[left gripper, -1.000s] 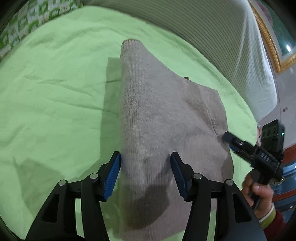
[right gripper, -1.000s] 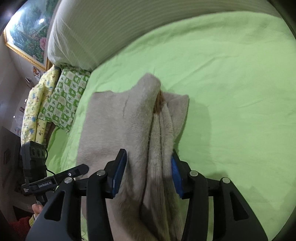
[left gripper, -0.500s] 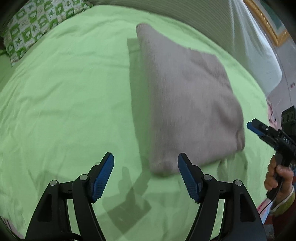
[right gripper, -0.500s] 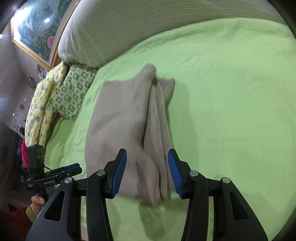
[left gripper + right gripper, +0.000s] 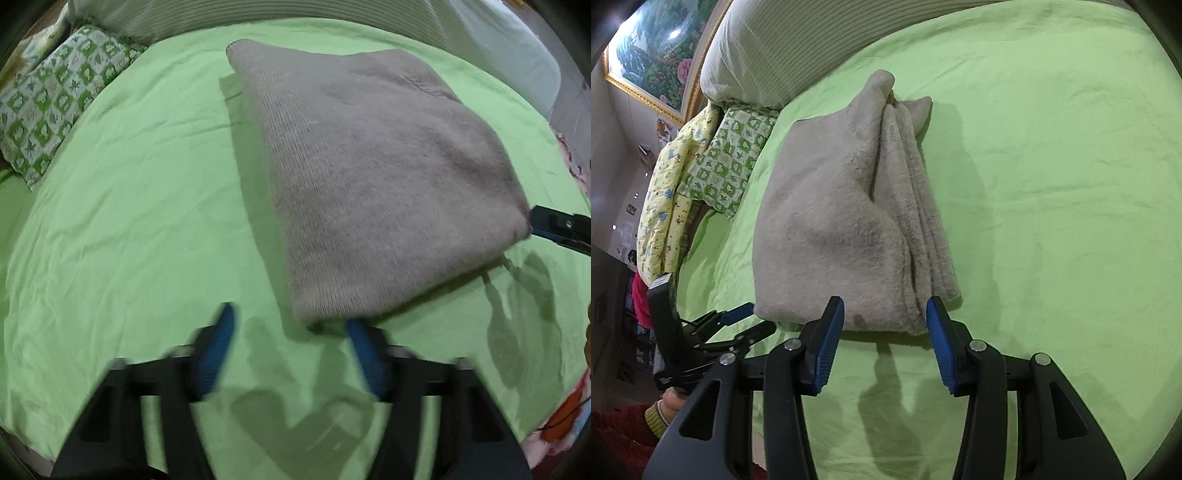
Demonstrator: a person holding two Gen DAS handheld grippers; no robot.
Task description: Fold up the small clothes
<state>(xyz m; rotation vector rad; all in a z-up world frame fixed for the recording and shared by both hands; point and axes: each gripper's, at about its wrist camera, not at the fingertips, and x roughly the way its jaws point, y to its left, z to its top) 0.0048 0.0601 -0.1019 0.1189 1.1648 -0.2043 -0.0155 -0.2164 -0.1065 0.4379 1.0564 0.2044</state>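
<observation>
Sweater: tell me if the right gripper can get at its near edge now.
Probably yes. The right gripper is open and empty, and the sweater edge lies just ahead of its fingertips on the sheet with nothing between.

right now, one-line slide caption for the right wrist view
Open right gripper poised at the near edge of a folded grey knit garment on a green bedsheet.

Green bedsheet [image 5: 1052, 184], striped pillow [image 5: 798, 40], framed painting [image 5: 653, 55]

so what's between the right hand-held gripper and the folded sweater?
Only bare green sheet: right wrist view shows the open right hand-held gripper just short of the folded sweater, nothing between.
</observation>
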